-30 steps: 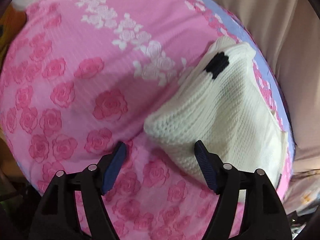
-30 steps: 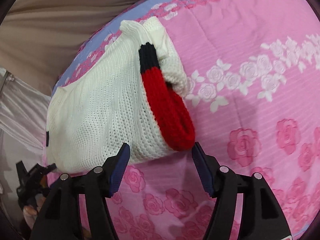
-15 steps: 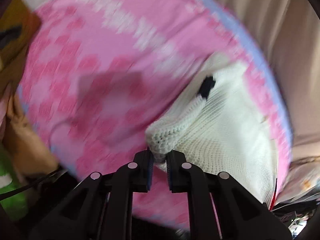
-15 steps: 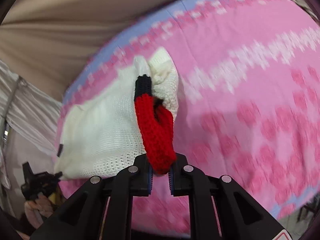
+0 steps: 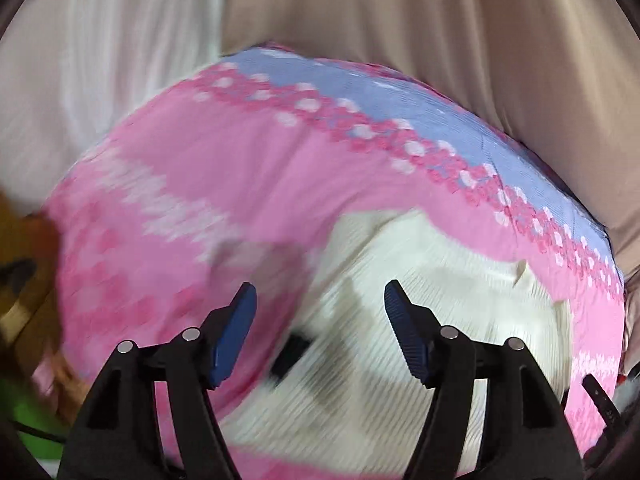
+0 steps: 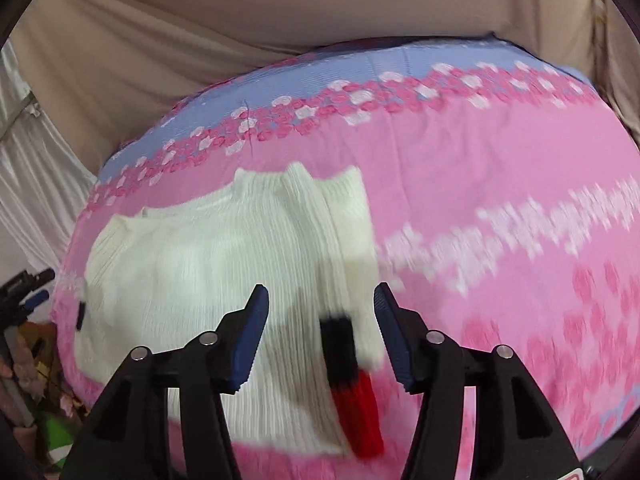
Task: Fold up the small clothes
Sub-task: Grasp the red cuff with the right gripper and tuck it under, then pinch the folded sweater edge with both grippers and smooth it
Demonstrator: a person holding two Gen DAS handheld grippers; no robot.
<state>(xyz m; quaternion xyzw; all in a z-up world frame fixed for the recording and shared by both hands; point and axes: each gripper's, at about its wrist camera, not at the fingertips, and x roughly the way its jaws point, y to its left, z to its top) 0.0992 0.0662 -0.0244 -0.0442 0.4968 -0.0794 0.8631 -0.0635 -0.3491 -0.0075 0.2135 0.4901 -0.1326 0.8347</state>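
Note:
A small white knit sweater [image 6: 208, 264] lies folded on a pink rose-print sheet [image 6: 480, 184]. Its sleeve lies across the body, ending in a black band [image 6: 340, 344] and a red cuff [image 6: 360, 420]. My right gripper [image 6: 320, 328] is open and empty, hovering just above that cuff. In the left wrist view the sweater [image 5: 460, 280] is blurred, with a dark patch [image 5: 290, 354] near its left edge. My left gripper [image 5: 320, 332] is open and empty above the sweater's left part.
The sheet has a lilac border [image 5: 360, 96] at the far edge, with beige cloth [image 6: 280, 12] and white drapes [image 5: 100, 60] behind. Clutter and a black stand [image 6: 20, 292] sit off the left edge, brown and green items [image 5: 20, 280] too.
Both grippers were shut on the sweater's edge and red cuff half a second ago; both have let go and opened. The sleeve now lies folded across the body. Both views swung toward the far edge.

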